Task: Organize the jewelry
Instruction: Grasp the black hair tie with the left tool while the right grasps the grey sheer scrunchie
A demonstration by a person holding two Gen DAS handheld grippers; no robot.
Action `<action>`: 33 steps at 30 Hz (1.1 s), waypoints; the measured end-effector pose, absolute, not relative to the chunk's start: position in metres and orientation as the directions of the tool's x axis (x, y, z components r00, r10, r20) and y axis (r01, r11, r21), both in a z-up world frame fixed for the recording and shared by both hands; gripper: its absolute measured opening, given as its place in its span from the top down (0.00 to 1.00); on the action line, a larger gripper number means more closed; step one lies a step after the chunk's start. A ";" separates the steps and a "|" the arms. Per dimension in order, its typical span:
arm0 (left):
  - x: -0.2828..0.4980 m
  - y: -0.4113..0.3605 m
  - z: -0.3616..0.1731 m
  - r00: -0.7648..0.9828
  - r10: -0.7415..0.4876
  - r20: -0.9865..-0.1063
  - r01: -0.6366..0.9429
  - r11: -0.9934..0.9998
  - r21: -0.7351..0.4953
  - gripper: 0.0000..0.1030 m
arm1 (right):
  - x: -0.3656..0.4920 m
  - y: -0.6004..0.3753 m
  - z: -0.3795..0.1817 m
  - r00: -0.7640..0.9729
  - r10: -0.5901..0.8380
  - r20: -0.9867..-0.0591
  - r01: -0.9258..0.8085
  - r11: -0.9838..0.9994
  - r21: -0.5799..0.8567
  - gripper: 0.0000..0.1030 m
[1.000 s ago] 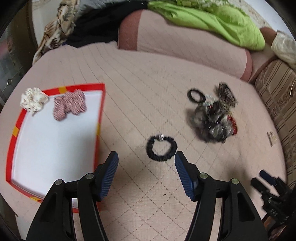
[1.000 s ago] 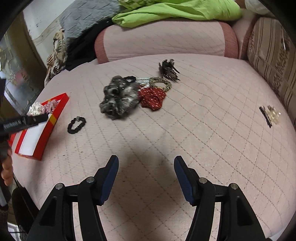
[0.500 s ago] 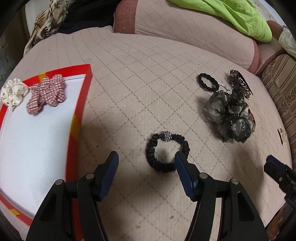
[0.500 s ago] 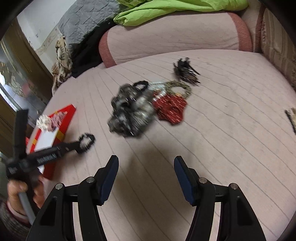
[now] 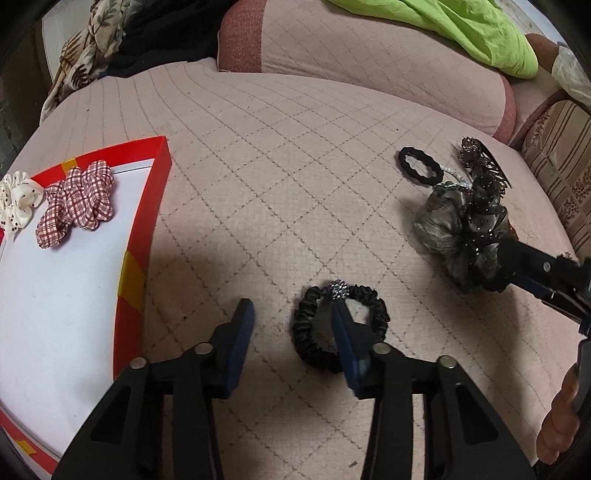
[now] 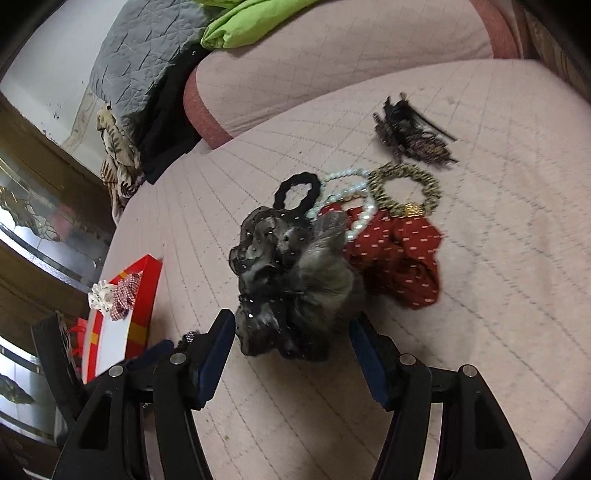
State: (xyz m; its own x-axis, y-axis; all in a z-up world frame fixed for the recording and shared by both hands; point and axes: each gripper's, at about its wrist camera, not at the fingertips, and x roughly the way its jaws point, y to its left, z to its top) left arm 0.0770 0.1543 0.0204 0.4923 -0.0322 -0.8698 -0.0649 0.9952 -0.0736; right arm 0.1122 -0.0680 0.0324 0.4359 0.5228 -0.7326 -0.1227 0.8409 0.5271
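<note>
A black satin scrunchie (image 5: 306, 332) with a sparkly bead lies on the pink quilted bed. My left gripper (image 5: 291, 314) is down over it with its jaws closing. The right finger stands inside the ring, the left finger outside it, and the pads are not pressing on the band between them. A grey and black tulle scrunchie (image 6: 291, 280) sits just ahead of my right gripper (image 6: 291, 325), which is open and straddles its near edge. A red-rimmed white tray (image 5: 140, 236) at the left holds a red-check scrunchie (image 5: 75, 205) and a white dotted one (image 5: 16, 199).
Behind the tulle scrunchie lie a black hair tie (image 6: 297, 194), a pearl bracelet (image 6: 354, 199), a leopard-print tie (image 6: 406, 192), a red dotted scrunchie (image 6: 399, 262) and a dark claw clip (image 6: 410, 136). A pink bolster (image 5: 369, 62) and a green blanket (image 5: 461, 26) bound the far side.
My left gripper came down onto the black scrunchie and its jaws narrowed, one finger now inside the ring. My right gripper swung across to the tulle scrunchie, which now fills its near view.
</note>
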 end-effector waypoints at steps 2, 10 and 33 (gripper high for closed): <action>0.079 0.152 0.019 0.498 -0.028 -0.867 -0.062 0.996 -0.067 0.63 | 0.117 -0.064 0.031 0.432 0.522 -0.736 -0.124 0.842 0.525 0.33; 0.077 0.148 0.018 0.511 0.022 -0.860 -0.071 0.997 -0.016 0.72 | 0.123 -0.054 0.029 0.431 0.521 -0.737 -0.128 0.844 0.521 0.40; 0.018 0.123 0.086 0.588 -0.052 -0.807 -0.032 0.996 -0.087 0.93 | 0.062 -0.072 0.069 0.460 0.547 -0.700 -0.196 0.831 0.520 0.75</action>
State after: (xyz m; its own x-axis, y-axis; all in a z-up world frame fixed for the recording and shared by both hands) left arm 0.0175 0.1228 0.0863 0.5879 -0.0517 -0.8073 -0.0317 0.9957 -0.0868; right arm 0.0619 -0.0719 0.0687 0.4598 0.5467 -0.6998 -0.1963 0.8311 0.5203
